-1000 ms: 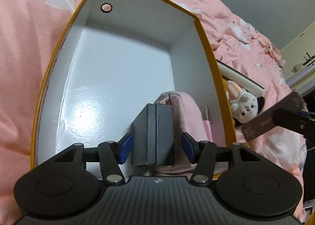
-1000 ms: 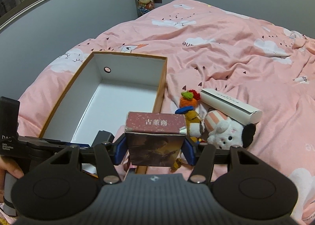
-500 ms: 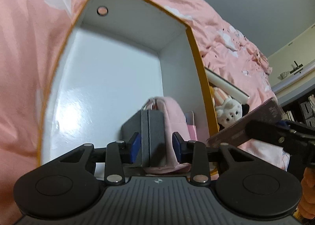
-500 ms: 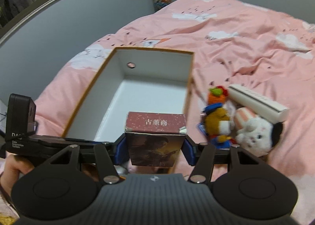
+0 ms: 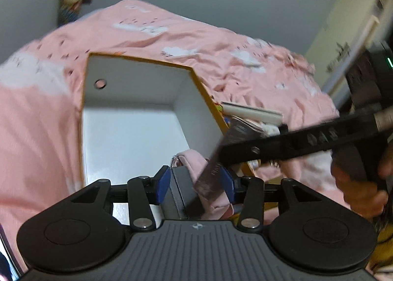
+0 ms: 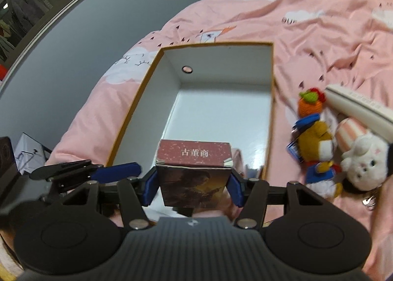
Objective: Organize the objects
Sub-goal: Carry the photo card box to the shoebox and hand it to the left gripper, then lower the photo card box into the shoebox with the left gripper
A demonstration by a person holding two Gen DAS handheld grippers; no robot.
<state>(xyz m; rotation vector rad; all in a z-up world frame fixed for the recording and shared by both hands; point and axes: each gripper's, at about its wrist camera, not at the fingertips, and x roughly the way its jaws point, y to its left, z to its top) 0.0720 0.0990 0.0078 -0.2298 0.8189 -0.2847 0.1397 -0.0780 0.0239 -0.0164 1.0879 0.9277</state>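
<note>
We have a book [image 6: 194,173] pinched across its width between the blue pads of our right claw [image 6: 194,189], spine side up, hanging just over the near end of the open box [image 6: 272,119] on the pink bedspread [image 6: 331,23]. The box runs lengthwise straight away from that claw, so the bare white floor lies directly ahead and below. The book's long axis seems to run down from the claw toward the box floor, though its lower part is hidden.

Our left claw [image 5: 195,182] is spreading its jaws at the box's near end. A dark grey case [image 5: 178,191] stands between its pads with a gap on the left side, so we judge nothing is gripped there. A pink pouch [image 5: 194,159] lies against the case, toward the right wall.

That is what the coming move turns on. The near right corner is taken by the case and pouch, and the left claw sits close beside the book. In the left view the book crosses in front of the left claw's right pad. We would carry the book forward, past the case, before lowering it. The stuffed toys [image 6: 316,150] and the long white package [image 6: 358,106] wait outside the right wall, nearer to our right hand.
</note>
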